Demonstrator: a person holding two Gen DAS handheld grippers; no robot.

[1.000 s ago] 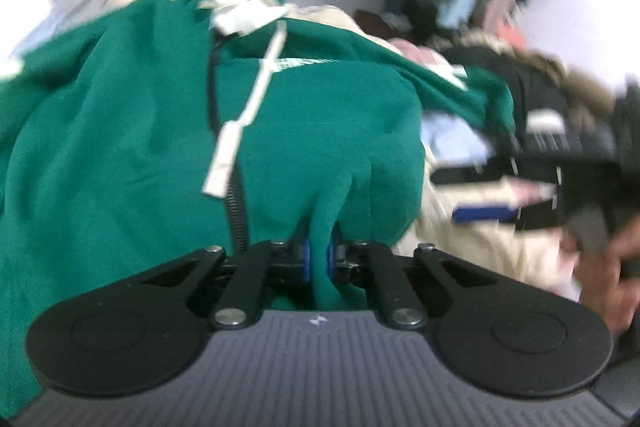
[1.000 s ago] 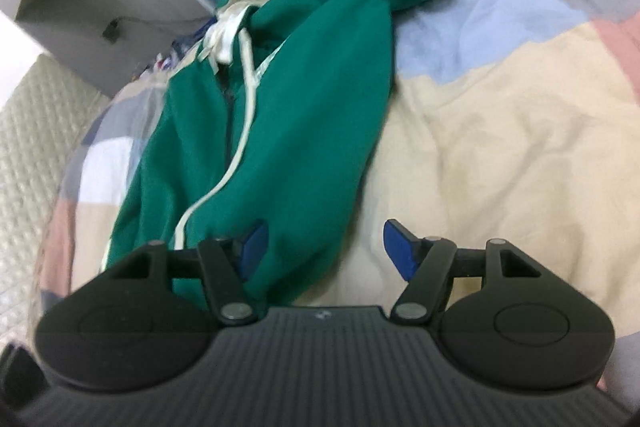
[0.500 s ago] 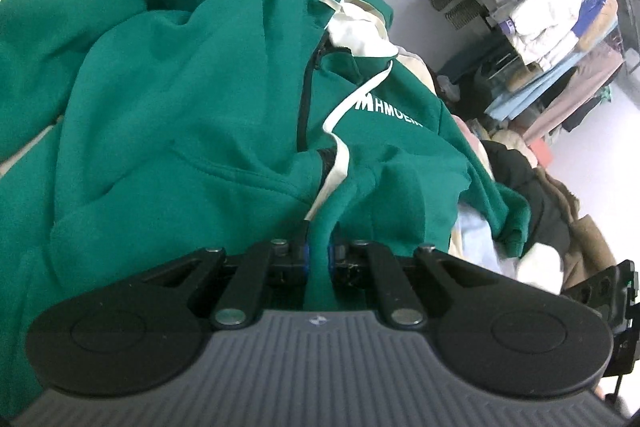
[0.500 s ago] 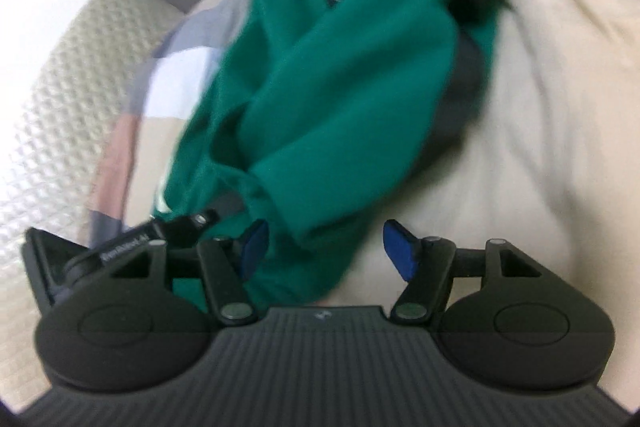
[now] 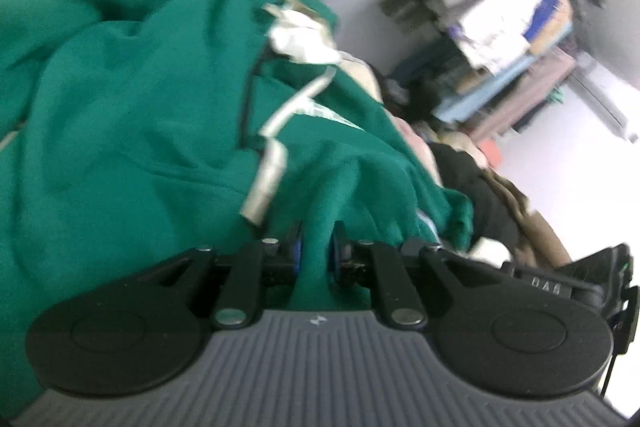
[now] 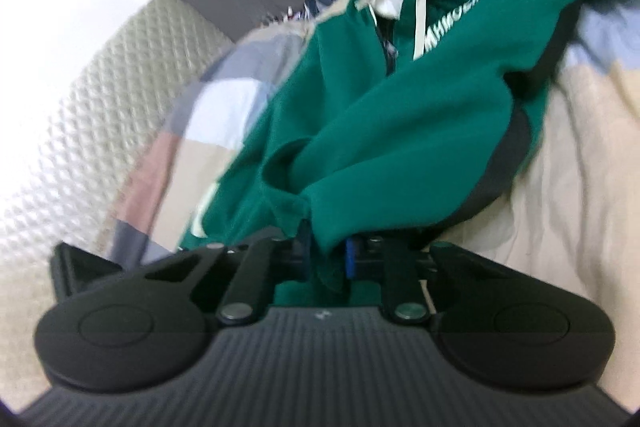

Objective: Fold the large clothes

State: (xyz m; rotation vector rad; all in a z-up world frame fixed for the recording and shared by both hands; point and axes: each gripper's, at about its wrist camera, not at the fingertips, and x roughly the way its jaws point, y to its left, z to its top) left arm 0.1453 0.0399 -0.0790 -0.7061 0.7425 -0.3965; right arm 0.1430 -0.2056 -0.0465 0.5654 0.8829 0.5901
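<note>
While a green hoodie (image 5: 120, 131) is spread in rumpled folds across a patchwork bedspread (image 6: 580, 155), a ridge of its fabric is gripped between the blue pads of the left gripper (image 5: 316, 251). The jaws of that gripper are being eased apart very slightly, yet the cloth is seen pressed from both sides, drawn up into a narrow peak directly ahead of the fingers. From that pinch the hoodie is laid out ahead and to the left, with its pale drawstring (image 5: 268, 179) hung just beyond the pinched ridge and its cream-lined hood (image 5: 304, 39) bunched at the far end. Beyond the hoodie's right edge, shelves stacked with folded clothes (image 5: 500, 27) are made out, blurred, and a dark coat (image 5: 480, 195) is heaped closer in.

In the right wrist view, the right gripper (image 6: 326, 255) is being closed on a folded edge of the same hoodie, and the green cloth is clamped between its pads. The bulk of the garment is stretched away ahead of the gripper, white lettering (image 6: 456, 15) being visible on the chest near the far end. Bare bedspread is shown to the hoodie's right, and a quilted cream panel (image 6: 80, 131) is seen to the hoodie's left.
</note>
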